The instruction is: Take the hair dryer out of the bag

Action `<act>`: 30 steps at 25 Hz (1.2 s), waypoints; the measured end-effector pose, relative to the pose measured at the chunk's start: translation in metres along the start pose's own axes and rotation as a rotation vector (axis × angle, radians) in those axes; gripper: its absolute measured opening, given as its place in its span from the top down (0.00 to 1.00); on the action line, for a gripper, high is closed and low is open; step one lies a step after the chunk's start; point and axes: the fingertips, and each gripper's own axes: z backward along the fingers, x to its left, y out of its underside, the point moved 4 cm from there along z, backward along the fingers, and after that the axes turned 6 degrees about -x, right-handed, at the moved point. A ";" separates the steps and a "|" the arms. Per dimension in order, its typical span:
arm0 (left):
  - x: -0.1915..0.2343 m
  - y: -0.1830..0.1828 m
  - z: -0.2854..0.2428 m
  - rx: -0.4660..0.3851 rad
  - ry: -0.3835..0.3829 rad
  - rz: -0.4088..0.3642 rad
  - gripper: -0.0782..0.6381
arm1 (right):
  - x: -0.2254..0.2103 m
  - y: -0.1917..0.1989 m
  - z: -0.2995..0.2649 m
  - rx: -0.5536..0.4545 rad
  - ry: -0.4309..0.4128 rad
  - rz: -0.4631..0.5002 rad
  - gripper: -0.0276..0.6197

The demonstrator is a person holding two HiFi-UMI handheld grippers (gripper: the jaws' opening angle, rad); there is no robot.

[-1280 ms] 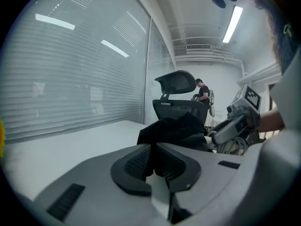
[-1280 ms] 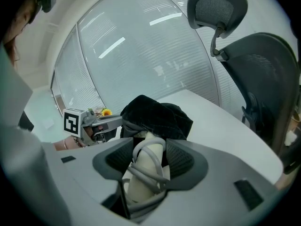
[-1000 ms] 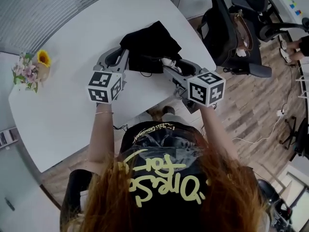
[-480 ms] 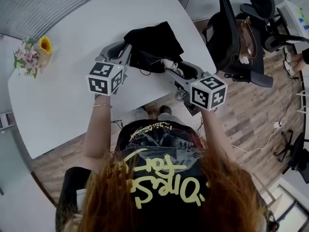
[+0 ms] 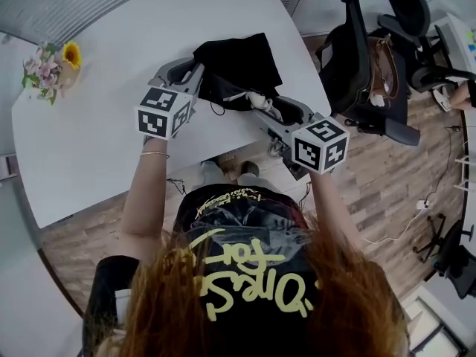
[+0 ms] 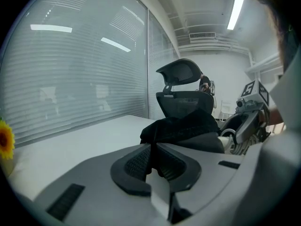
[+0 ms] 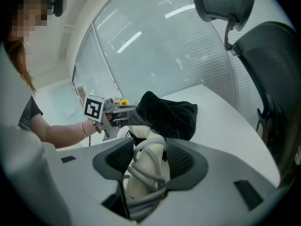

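Barely shifting since before; clamping the hair dryer (image 7: 149, 147) with the right gripper (image 7: 148, 163), pinching the bag (image 5: 239, 59) with the left gripper (image 6: 153, 155).

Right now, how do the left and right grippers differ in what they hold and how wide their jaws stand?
The left gripper has jaws almost together, pinching a fold of the black bag; the right gripper has jaws wide apart, clamped on the pale hair dryer by its cord-wrapped handle. The left gripper is at the bag's left side, the right gripper at its right. Both are shut on something over the white table.
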 end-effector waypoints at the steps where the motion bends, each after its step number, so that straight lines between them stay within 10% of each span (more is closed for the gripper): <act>1: -0.001 0.000 0.000 0.000 0.000 -0.006 0.85 | 0.000 0.002 0.000 0.023 0.007 0.025 0.62; 16: -0.018 0.010 0.011 0.011 -0.076 -0.078 0.85 | 0.002 0.009 -0.019 0.251 0.003 0.197 0.60; 30: -0.016 0.018 0.017 -0.040 0.171 -0.070 0.85 | 0.010 0.004 -0.043 0.390 0.267 0.243 0.60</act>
